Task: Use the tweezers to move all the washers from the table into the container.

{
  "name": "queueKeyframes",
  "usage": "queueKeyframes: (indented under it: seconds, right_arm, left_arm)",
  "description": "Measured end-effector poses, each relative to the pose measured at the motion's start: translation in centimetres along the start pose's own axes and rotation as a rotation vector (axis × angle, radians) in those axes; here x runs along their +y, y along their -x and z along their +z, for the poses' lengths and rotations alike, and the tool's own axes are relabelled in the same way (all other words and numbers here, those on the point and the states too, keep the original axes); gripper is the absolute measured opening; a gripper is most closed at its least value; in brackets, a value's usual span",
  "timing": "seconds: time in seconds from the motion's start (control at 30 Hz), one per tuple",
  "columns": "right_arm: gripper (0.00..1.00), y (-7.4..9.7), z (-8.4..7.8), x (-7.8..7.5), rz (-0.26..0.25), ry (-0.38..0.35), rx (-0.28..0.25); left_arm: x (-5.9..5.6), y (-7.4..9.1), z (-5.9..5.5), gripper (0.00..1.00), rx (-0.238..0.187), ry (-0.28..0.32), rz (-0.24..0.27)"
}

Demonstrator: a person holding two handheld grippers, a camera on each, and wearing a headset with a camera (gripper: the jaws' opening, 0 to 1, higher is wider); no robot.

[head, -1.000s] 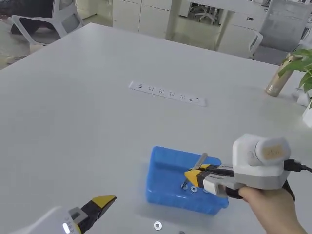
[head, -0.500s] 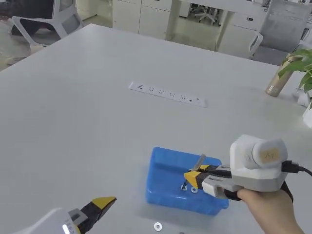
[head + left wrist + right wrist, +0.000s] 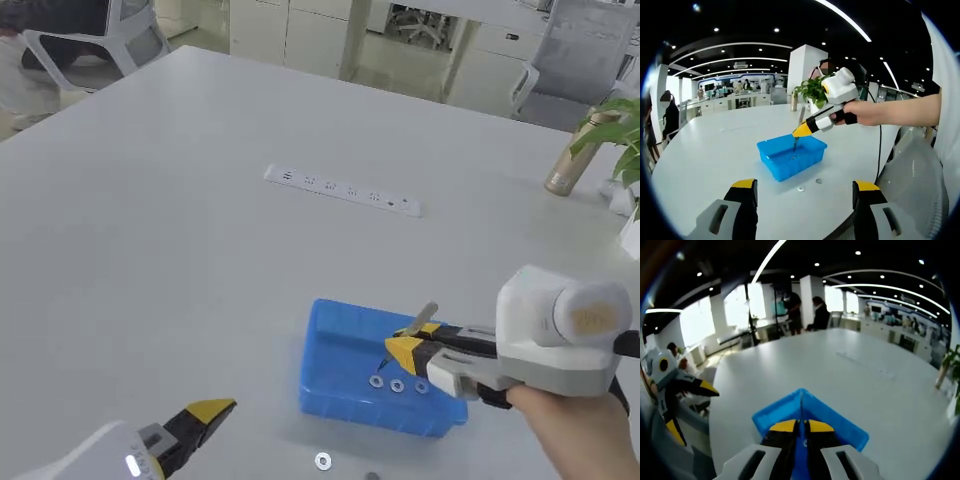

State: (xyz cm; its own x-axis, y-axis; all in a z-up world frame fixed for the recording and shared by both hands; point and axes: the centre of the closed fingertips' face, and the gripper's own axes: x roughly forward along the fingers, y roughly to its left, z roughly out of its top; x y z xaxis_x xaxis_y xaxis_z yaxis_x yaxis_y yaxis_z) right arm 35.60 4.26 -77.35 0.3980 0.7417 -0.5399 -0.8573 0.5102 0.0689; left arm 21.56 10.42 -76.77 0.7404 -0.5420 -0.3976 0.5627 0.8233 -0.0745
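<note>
My right gripper [image 3: 405,350], clamped on the tweezers [image 3: 426,317], has just pulled back rightward from the blue container [image 3: 330,335] — three washers [image 3: 397,385] now lie bare inside, so that drop looks done — while a loose washer [image 3: 322,461] waits at bottom centre, left gripper [image 3: 805,184] idling open.

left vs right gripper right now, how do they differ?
The right gripper is shut on the tweezers; the left gripper is open, jaws wide apart, holding nothing. The right gripper is over the blue container, tweezers pointing down into it; the left gripper is off to the side over the table, near a loose washer. Shared: yellow-tipped jaws.
</note>
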Motion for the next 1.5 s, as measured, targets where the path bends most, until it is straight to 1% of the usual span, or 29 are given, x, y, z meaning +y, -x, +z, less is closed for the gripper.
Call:
queueKeyframes:
  seconds: [0.1,0.3,0.37,0.53,0.63,0.73,0.87,0.9,1.03,1.1,1.37,1.5]
  right_arm:
    - [0.03,0.7,0.5,0.8,0.006,0.005,-0.017]
    - [0.03,1.8,1.0,2.1,0.021,0.02,-0.03]
    - [0.03,2.1,1.0,2.4,0.027,0.024,-0.032]
    - [0.03,2.9,0.5,3.6,0.043,0.037,-0.024]
    - [0.03,3.2,-0.3,4.2,0.058,0.03,-0.013]
    - [0.03,3.3,-1.7,4.8,0.077,0.017,0.013]
    - [0.04,3.0,-3.6,5.4,0.097,-0.029,0.038]
    - [0.04,2.9,-3.9,5.6,0.102,-0.032,0.041]
    - [0.04,2.5,-5.6,6.1,0.115,-0.052,0.079]
    - [0.04,2.3,-6.1,6.2,0.117,-0.059,0.085]
    - [0.04,2.1,-6.8,6.8,0.136,-0.067,0.109]
    - [0.04,2.0,-6.9,7.2,0.139,-0.051,0.118]
  left_arm:
    - [-0.1,0.0,0.0,0.78,0.002,0.0,-0.003]
    - [-0.1,0.0,-0.1,0.78,0.002,0.0,-0.005]
    - [0.0,0.0,-0.1,0.78,0.003,-0.002,-0.003]
    - [0.0,0.0,0.0,0.78,0.002,-0.002,-0.004]
    - [0.0,0.0,0.0,0.78,0.001,-0.003,-0.003]
    - [-0.1,0.0,0.0,0.78,0.0,-0.003,-0.005]
    - [-0.1,0.0,0.0,0.78,0.002,-0.005,-0.007]
    - [-0.1,0.0,0.0,0.78,0.002,-0.005,-0.007]
    - [-0.1,0.0,0.0,0.78,0.002,-0.003,-0.005]
    - [-0.1,0.0,0.0,0.78,0.003,-0.004,-0.006]
    - [-0.1,0.0,-0.1,0.78,0.005,-0.006,-0.006]
    - [-0.1,0.0,-0.1,0.78,0.006,-0.006,-0.007]
